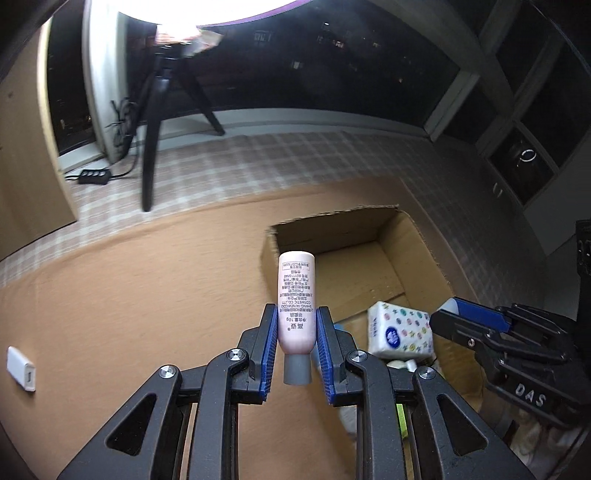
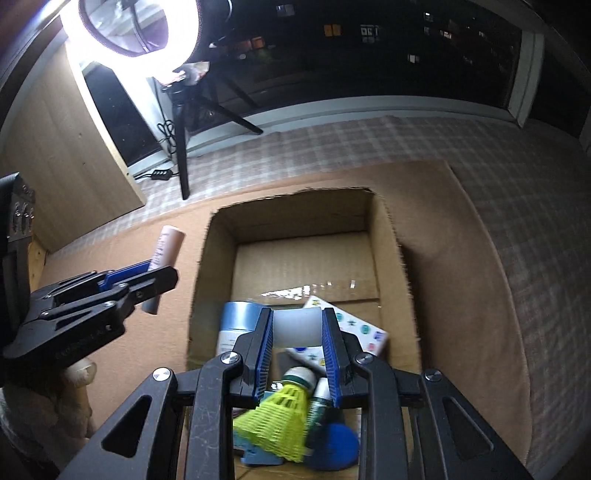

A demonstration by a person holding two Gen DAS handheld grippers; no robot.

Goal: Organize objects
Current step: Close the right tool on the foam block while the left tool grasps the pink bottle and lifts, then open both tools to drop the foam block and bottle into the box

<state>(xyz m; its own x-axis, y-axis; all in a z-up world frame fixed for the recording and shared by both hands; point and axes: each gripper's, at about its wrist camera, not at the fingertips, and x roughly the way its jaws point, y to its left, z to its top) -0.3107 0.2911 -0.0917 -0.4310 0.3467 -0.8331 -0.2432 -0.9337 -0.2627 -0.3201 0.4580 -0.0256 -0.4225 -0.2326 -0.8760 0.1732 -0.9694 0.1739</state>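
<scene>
The cardboard box [image 2: 388, 236] sits open on a tan cloth surface [image 1: 129, 295], with checkered fabric [image 1: 258, 158] beyond it and dark windows behind. Its far half shows bare cardboard floor; the near half is crowded.

The left gripper [image 1: 296, 325] pinches a pink cosmetic tube [image 1: 296, 291] near its grey cap, the blue pads pressed on both sides, the tube's flat end pointing away and the cap toward the camera. In the right wrist view this tube [image 2: 166, 247] hangs just left of the box's left wall, over the cloth.

The right gripper [image 2: 297, 328] is closed on a pale, whitish rounded object [image 2: 295, 326], its pads touching each side; what it is cannot be told. It hangs over the near part of the box.

Below it lie a tissue pack [image 2: 365, 328] with coloured dots, a light-blue can [image 2: 236, 314], a yellow shuttlecock [image 2: 280, 417], and blue pieces [image 2: 336, 446] that are blurred and partly hidden by the gripper frame.

A small white adapter [image 1: 21, 367] lies alone at the cloth's left edge, well apart from the box. A tripod [image 1: 155, 122] stands on the checkered fabric under a glaring lamp [image 2: 129, 29].
</scene>
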